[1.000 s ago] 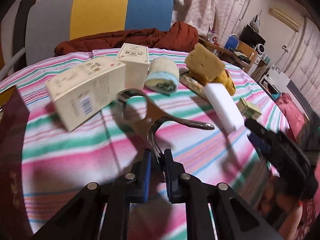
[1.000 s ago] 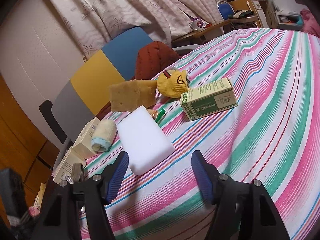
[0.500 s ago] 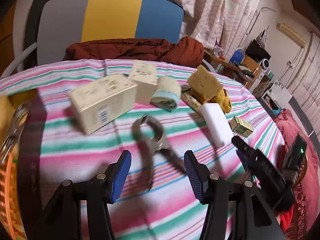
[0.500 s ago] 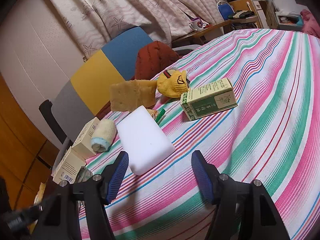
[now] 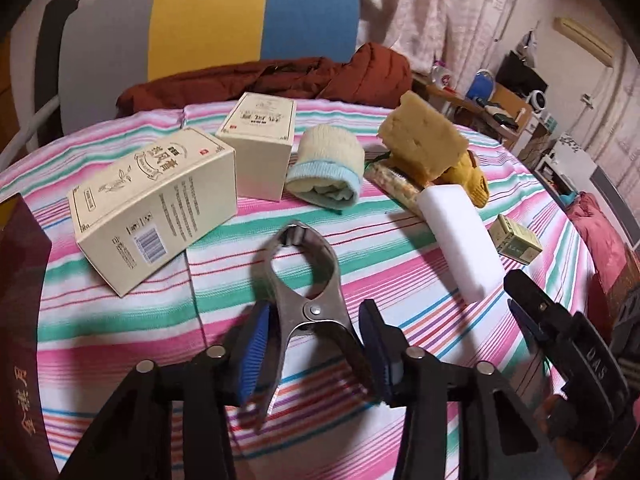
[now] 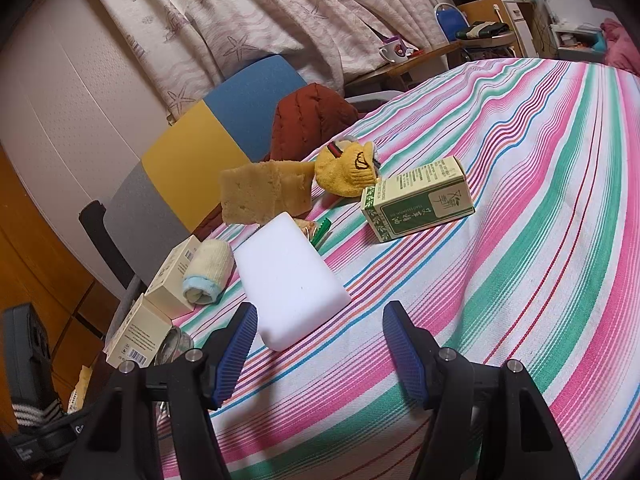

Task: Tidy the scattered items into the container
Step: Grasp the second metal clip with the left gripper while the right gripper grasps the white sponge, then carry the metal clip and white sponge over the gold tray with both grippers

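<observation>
In the left wrist view a metal spring clamp (image 5: 306, 292) lies on the striped tablecloth, its handles between the open fingers of my left gripper (image 5: 316, 344). Beyond it lie two beige boxes (image 5: 156, 208) (image 5: 260, 142), a rolled cream sock (image 5: 326, 168), a tan sponge (image 5: 424, 138), a yellow glove (image 5: 474, 184), a white foam block (image 5: 460, 240) and a small green box (image 5: 518, 240). My right gripper (image 6: 320, 354) is open and empty, just in front of the white foam block (image 6: 288, 280). The green box (image 6: 418, 200) lies beyond it. No container is clearly in view.
A chair (image 5: 208, 20) with grey, yellow and blue back stands behind the table, a rust-brown jacket (image 5: 272, 76) draped on it. A dark red book-like edge (image 5: 20, 320) sits at the left. A side table with a mug (image 6: 394, 50) stands at the back.
My left gripper was shut on the clamp and lifted it, then opened; the clamp dropped to the cloth and now lies between the open fingers. The right gripper has not moved.
</observation>
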`<state>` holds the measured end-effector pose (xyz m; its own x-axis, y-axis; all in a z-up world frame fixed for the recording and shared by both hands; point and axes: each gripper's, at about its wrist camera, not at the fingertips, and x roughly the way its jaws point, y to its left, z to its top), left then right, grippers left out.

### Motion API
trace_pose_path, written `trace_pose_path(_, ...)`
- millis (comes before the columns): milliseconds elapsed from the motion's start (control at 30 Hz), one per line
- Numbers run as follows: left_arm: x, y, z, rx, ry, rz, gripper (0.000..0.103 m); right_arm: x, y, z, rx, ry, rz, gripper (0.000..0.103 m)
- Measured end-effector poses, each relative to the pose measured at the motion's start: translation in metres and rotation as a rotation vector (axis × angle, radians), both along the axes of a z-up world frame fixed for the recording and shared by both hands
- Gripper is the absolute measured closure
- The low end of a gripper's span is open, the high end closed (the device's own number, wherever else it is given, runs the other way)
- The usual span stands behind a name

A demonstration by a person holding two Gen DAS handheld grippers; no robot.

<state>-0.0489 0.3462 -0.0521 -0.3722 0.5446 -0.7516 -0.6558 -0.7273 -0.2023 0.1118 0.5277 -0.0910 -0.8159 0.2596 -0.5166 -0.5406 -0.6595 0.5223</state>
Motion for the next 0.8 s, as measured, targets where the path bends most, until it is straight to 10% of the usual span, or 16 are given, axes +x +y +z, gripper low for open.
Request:
trace_pose_path(600, 0.009, -0.009, -0.001, 0.013, 0.035, -0.022, 0.057, -0.064, 0.001, 0.026, 0.215, -0.273, 0.191, 0.022)
trace_pose_path(800, 0.010, 0.001, -0.003, -0.030, 0.082, -0.036, 0.059, -0.076, 0.000, 0.010, 0.234, -0.327, 0.230, 0.042)
